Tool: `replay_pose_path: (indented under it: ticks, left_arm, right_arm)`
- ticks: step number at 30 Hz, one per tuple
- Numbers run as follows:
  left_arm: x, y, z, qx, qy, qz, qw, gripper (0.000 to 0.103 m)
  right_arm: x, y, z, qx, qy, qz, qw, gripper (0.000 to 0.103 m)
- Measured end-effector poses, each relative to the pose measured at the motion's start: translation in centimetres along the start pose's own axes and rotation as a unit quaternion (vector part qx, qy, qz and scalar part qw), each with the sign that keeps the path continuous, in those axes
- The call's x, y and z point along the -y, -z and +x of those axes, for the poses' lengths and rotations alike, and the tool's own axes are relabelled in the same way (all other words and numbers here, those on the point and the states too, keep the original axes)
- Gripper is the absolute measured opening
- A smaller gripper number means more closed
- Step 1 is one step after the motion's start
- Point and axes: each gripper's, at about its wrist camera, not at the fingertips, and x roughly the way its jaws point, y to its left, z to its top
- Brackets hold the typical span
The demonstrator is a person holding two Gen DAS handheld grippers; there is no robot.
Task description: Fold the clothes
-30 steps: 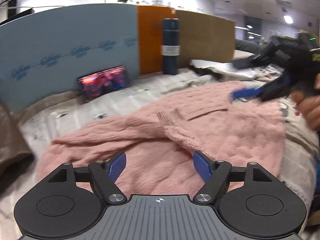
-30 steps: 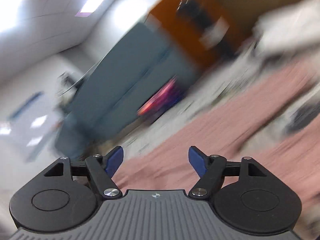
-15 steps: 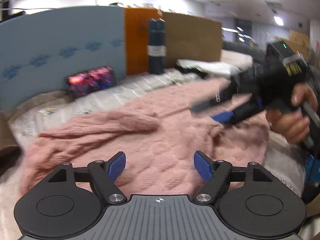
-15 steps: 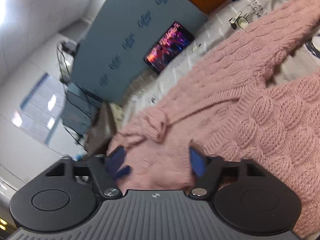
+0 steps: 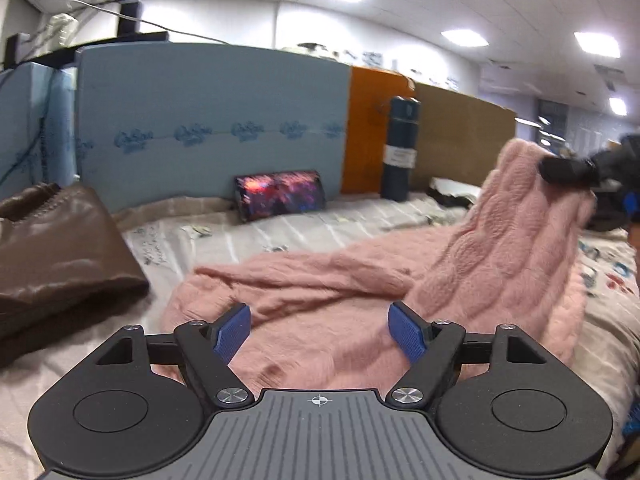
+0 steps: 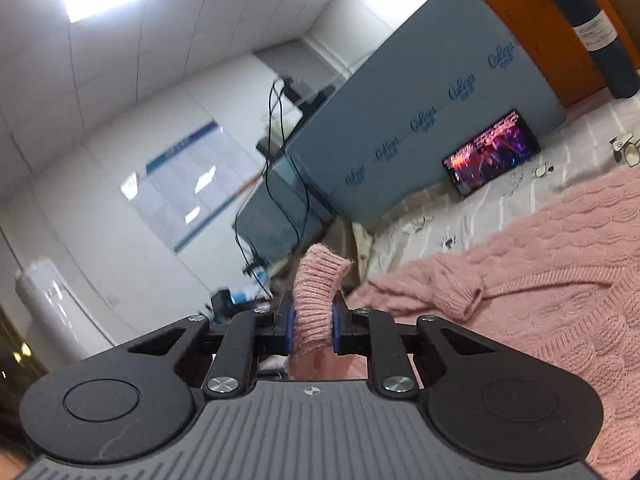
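Across the far edge of the printed bedsheet [image 5: 304,236], a pale blue foam board [image 5: 212,120], an orange panel [image 5: 376,128] and a brown cardboard sheet [image 5: 460,136] are standing as a backdrop. A lit phone [image 5: 280,195] is leaning against the blue board, and a dark blue flask [image 5: 400,148] is standing upright in front of the orange panel. A brown leather bag [image 5: 60,256] is lying at the sheet's left edge. Ceiling light panels are glowing overhead in an office-like room.

A pink cable-knit sweater [image 5: 340,292] is lying rumpled over the middle of the sheet, one sleeve stretching toward the left edge. Its right part is being held up off the sheet in a steep drape.

The right gripper [image 6: 313,326] is closing, its blue pads [image 6: 289,328] pressing on a ribbed cuff or hem of the sweater, which is poking out past the fingertips. The left gripper [image 5: 320,330] is hovering with its jaws wide apart over the sweater's near part, gripping nothing.
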Motion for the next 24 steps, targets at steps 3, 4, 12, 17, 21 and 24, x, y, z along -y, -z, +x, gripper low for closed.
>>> replay_pose_path:
  ticks: [3, 4, 12, 17, 21, 24]
  left_arm:
    - [0.5, 0.8, 0.3, -0.030, 0.011, 0.019, 0.9993, 0.078]
    - [0.7, 1.1, 0.4, -0.042, 0.008, 0.027, 0.9987, 0.078]
    - [1.3, 2.1, 0.4, -0.072, -0.012, 0.053, 0.9959, 0.078]
    - [2.2, 1.3, -0.1, -0.030, 0.014, 0.056, 0.9979, 0.078]
    - [3.7, 1.1, 0.2, -0.025, 0.025, 0.088, 0.9955, 0.078]
    - [4.4, 1.5, 0.7, -0.044, 0.028, 0.111, 0.9925, 0.078]
  right_arm:
    - [0.5, 0.1, 0.0, -0.013, 0.031, 0.004, 0.999, 0.016]
    - [0.8, 0.3, 0.1, -0.018, 0.049, 0.003, 0.999, 0.016]
    - [2.0, 2.7, 1.0, -0.062, 0.144, -0.051, 0.986, 0.017]
    - [1.5, 3.4, 1.6, -0.056, 0.245, -0.125, 0.960, 0.056]
    - [2.0, 3.9, 2.2, -0.067, 0.290, -0.161, 0.941, 0.062]
    - [2.5, 4.4, 2.8, -0.093, 0.309, -0.180, 0.929, 0.068]
